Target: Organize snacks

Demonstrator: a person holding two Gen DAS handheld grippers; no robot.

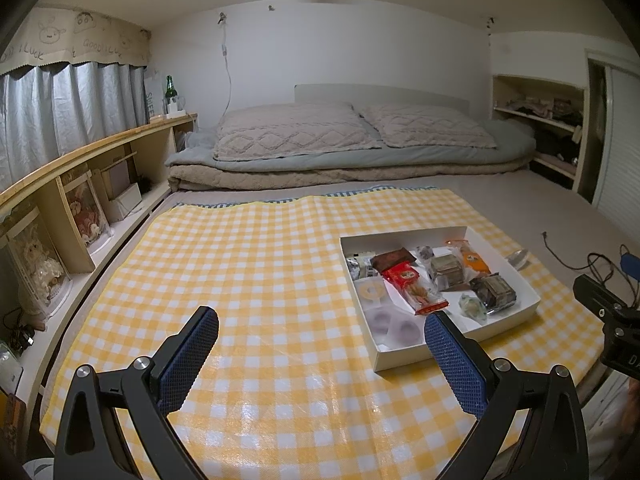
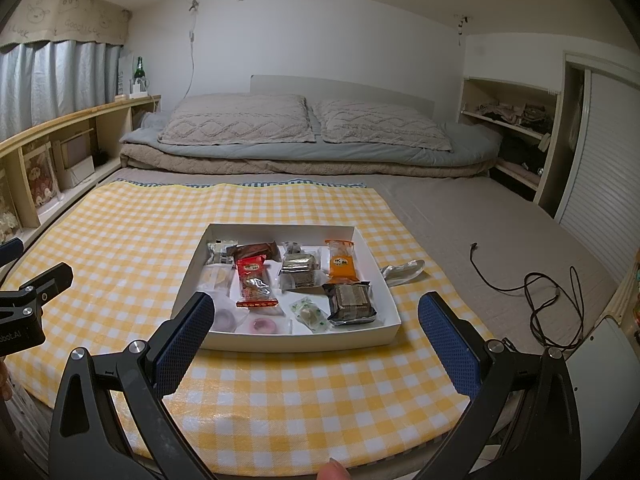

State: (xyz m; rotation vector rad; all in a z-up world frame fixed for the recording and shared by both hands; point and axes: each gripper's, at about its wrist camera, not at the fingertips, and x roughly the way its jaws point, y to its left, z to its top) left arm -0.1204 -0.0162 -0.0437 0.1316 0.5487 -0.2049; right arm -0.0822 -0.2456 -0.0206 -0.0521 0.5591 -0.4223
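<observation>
A shallow white box sits on a yellow checked cloth. It holds several wrapped snacks: a red packet, an orange packet, a brown bar, dark wrapped cakes and clear round pieces. One clear silvery wrapper lies on the cloth right of the box. My left gripper is open and empty, left of the box. My right gripper is open and empty, over the box's near edge.
Folded bedding and two pillows lie behind the cloth. A wooden shelf unit runs along the left. A black cable lies on the mattress at the right. Open shelves stand at the far right.
</observation>
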